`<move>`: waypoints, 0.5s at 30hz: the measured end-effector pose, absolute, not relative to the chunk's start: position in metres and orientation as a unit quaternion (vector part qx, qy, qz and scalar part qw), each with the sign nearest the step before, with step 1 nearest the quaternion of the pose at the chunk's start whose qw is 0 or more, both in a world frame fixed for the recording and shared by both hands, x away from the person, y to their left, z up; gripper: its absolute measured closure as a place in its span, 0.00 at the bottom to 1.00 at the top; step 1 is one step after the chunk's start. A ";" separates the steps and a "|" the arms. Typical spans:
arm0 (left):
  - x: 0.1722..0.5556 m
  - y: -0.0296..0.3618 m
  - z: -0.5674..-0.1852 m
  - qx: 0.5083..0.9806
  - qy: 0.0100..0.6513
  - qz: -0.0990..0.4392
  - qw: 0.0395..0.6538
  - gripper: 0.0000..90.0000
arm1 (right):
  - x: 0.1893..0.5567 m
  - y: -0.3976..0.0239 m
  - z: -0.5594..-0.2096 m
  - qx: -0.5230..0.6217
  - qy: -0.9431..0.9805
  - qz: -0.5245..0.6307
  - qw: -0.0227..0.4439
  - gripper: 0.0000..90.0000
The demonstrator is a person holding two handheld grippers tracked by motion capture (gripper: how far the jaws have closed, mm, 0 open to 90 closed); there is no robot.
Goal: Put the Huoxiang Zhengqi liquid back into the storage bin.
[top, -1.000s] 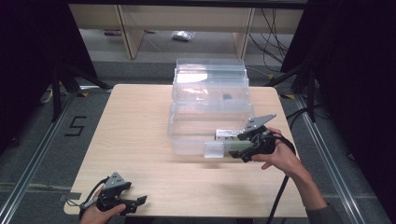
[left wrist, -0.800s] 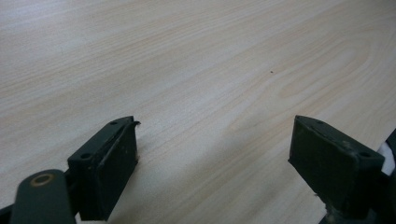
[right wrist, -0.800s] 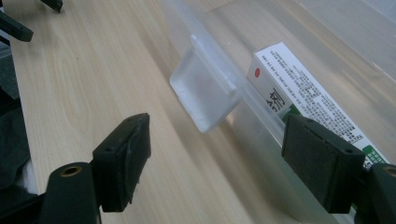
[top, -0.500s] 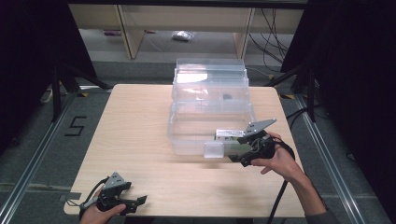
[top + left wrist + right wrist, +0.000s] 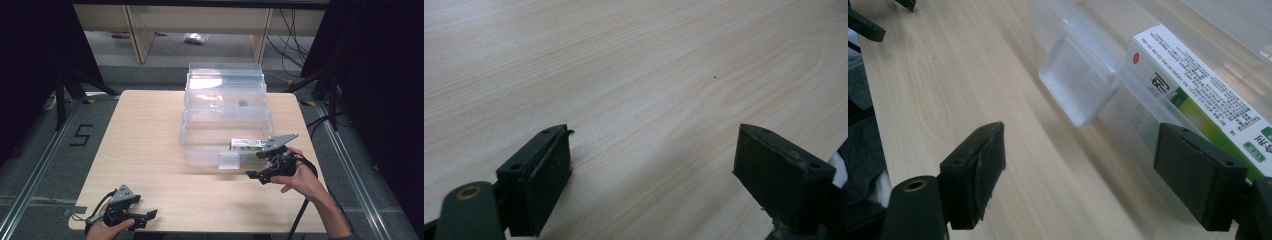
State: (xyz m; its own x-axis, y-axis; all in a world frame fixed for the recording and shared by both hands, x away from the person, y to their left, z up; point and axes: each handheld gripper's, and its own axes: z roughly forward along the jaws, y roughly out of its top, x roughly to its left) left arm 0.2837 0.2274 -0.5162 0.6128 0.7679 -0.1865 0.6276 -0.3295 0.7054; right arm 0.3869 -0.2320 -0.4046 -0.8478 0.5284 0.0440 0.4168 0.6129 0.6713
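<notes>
Resting just outside the front wall of the clear plastic bin (image 5: 225, 135), the right tongs (image 5: 256, 165) are standing released, jaws having just been opening with nothing between them. The white-and-green carton (image 5: 247, 144) is lying inside the bin against that front wall, beside the latch tab (image 5: 1078, 90). Judgement: placing step looks finished; next move likely calls for backing off or closing the lid. Left tongs (image 5: 145, 216) are idling released, low on the pale wood surface (image 5: 145, 145). Room is showing dark drapes, shelving and cables behind.
</notes>
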 end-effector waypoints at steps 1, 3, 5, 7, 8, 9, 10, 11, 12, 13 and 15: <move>0.284 0.227 -0.517 0.808 0.432 0.092 0.389 0.17 | 0.386 -0.232 -0.405 0.264 0.894 0.352 0.082 0.24; 0.284 0.227 -0.516 0.811 0.430 0.091 0.387 0.17 | 0.385 -0.233 -0.406 0.263 0.894 0.353 0.084 0.24; 0.284 0.228 -0.516 0.812 0.429 0.091 0.385 0.17 | 0.382 -0.233 -0.407 0.265 0.893 0.356 0.078 0.24; 0.284 0.227 -0.516 0.808 0.433 0.091 0.388 0.16 | 0.381 -0.234 -0.408 0.266 0.891 0.358 0.087 0.24; 0.283 0.227 -0.516 0.809 0.432 0.091 0.388 0.16 | 0.381 -0.234 -0.409 0.268 0.889 0.362 0.085 0.24; 0.283 0.227 -0.516 0.809 0.432 0.091 0.388 0.16 | 0.379 -0.233 -0.412 0.272 0.884 0.369 0.086 0.24; 0.284 0.227 -0.516 0.809 0.432 0.092 0.388 0.17 | 0.380 -0.234 -0.411 0.263 0.889 0.364 0.086 0.24; 0.284 0.227 -0.516 0.809 0.432 0.091 0.388 0.17 | 0.378 -0.236 -0.411 0.264 0.889 0.365 0.087 0.24; 0.283 0.227 -0.516 0.808 0.433 0.092 0.389 0.16 | 0.377 -0.236 -0.412 0.269 0.886 0.367 0.083 0.24; 0.283 0.227 -0.516 0.808 0.433 0.092 0.388 0.17 | 0.376 -0.236 -0.413 0.271 0.885 0.369 0.084 0.24; 0.283 0.227 -0.516 0.809 0.432 0.092 0.388 0.16 | 0.374 -0.237 -0.417 0.277 0.880 0.377 0.085 0.23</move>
State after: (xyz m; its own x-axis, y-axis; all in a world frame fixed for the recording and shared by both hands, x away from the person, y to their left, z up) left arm 0.2835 0.2271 -0.5162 0.6091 0.7706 -0.1875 0.6280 -0.3243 0.7074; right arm 0.3737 -0.2369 -0.4165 -0.8322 0.5515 0.0584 0.4225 0.5624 0.7108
